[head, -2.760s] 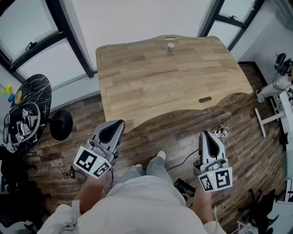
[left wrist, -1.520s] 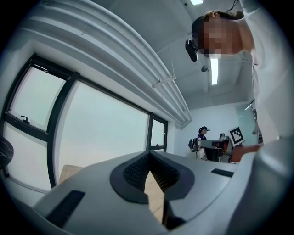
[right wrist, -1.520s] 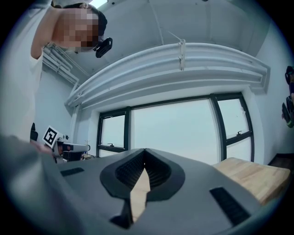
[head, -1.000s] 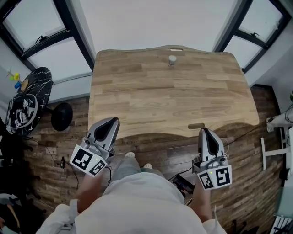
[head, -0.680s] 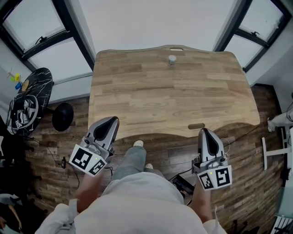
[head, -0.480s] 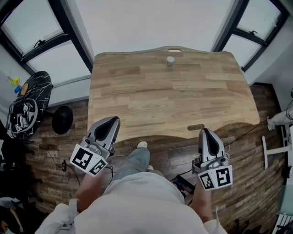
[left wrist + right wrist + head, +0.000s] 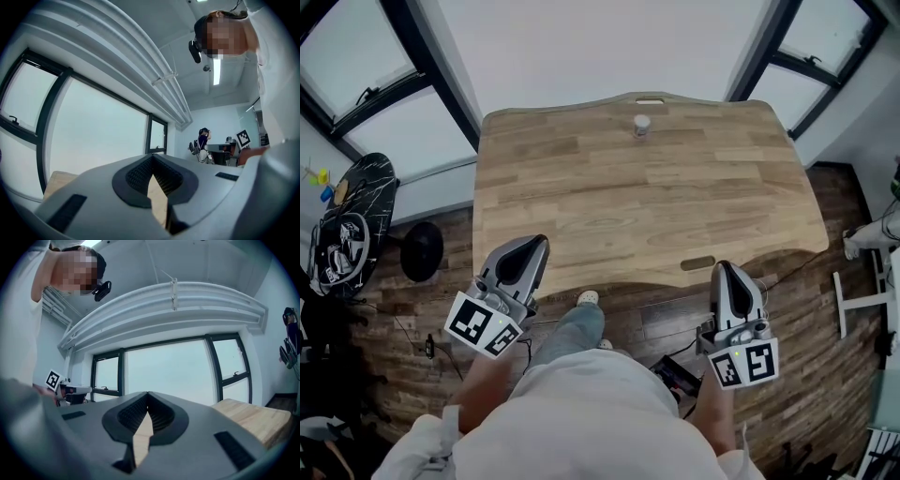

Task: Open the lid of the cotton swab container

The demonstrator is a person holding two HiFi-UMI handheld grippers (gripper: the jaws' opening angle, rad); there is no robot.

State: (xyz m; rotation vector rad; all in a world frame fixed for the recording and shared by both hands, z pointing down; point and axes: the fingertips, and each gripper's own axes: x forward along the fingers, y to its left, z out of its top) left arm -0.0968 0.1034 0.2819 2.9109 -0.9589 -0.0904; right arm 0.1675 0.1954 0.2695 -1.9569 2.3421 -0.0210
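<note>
the small pale cylindrical cotton swab container (image 7: 642,125) stands upright near the far edge of the light wooden table with wavy edges (image 7: 675,206), about midway along that edge and just in front of a narrow slot (image 7: 649,100) cut into the top. its lid is on. only the head view shows it; neither gripper view has it in frame.

both grippers are well apart from the container, held at the near side of the table over the dark plank floor (image 7: 825,309). the left gripper (image 7: 534,246) has its tip about at the table's near edge, and the right gripper (image 7: 724,269) sits just short of that edge, beside a second oval slot (image 7: 697,263). the head view gives only their grey backs and marker cubes. the gripper views settle the rest: the left gripper (image 7: 152,164) has its ribbed black pads (image 7: 138,174) meeting at the tip with nothing between them, and the right gripper (image 7: 147,399) is the same, closed and empty.

the left gripper view alone shows a distant person (image 7: 203,140) standing by a desk and a strip light (image 7: 216,77) on the ceiling. the right gripper view alone shows a corner of the wooden table (image 7: 253,416) from the side, under a wide black-framed window (image 7: 168,373).

in the head view, a round black marbled side table (image 7: 347,234) stands at the left and a white shoe (image 7: 588,298) shows below the table's near edge.
</note>
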